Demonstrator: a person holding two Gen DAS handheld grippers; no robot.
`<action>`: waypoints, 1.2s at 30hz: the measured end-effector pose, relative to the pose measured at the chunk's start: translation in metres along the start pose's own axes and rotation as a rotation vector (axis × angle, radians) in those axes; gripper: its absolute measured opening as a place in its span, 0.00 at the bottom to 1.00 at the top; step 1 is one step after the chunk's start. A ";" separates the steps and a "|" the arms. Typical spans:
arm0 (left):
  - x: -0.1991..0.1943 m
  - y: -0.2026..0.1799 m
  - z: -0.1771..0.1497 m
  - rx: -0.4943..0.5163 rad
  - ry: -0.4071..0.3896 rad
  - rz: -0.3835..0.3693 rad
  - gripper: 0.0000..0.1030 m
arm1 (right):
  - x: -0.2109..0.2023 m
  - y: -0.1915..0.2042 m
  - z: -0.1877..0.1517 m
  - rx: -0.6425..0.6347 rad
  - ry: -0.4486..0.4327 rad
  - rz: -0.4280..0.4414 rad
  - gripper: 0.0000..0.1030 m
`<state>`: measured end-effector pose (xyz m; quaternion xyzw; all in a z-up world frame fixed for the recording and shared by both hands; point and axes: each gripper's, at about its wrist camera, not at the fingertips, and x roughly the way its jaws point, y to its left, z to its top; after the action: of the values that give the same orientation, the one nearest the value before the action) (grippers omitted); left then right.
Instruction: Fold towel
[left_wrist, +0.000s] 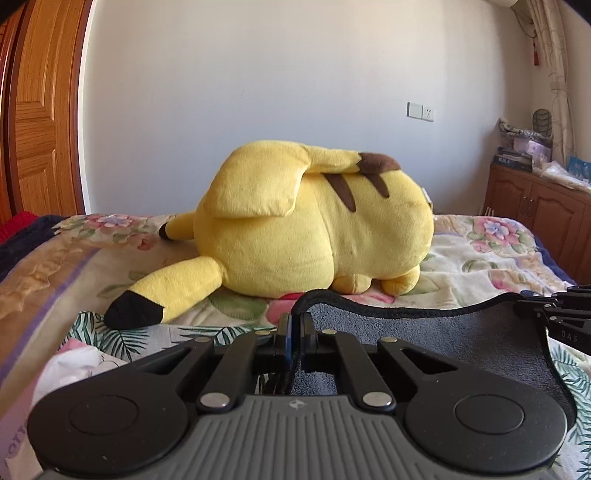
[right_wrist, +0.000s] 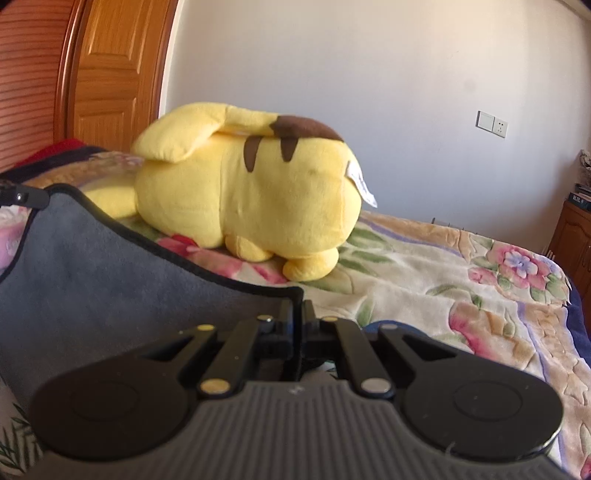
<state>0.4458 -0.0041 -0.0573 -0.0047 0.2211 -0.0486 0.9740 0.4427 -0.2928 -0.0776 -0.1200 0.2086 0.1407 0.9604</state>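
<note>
A grey towel with a black hem hangs stretched between my two grippers above the bed. My left gripper is shut on the towel's left corner, with the hem pinched between its fingers. My right gripper is shut on the towel's right corner; it also shows at the right edge of the left wrist view. The left gripper shows at the left edge of the right wrist view. The top hem sags between the two corners. The towel's lower part is hidden behind the grippers.
A large yellow plush toy lies on the floral bedspread just beyond the towel. A wooden wardrobe stands at the left. A wooden cabinet with clutter on it stands at the right by the white wall.
</note>
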 end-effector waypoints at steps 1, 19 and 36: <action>0.004 0.000 -0.002 0.000 0.008 0.003 0.00 | 0.003 0.000 -0.002 -0.001 0.010 0.001 0.04; 0.034 -0.002 -0.023 0.031 0.110 0.059 0.12 | 0.028 0.003 -0.016 0.007 0.105 0.005 0.11; -0.038 -0.018 -0.012 0.063 0.120 0.035 0.53 | -0.038 0.005 0.003 0.138 0.139 0.021 0.15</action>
<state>0.4047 -0.0183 -0.0509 0.0330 0.2773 -0.0385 0.9594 0.4095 -0.2954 -0.0595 -0.0609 0.2851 0.1275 0.9480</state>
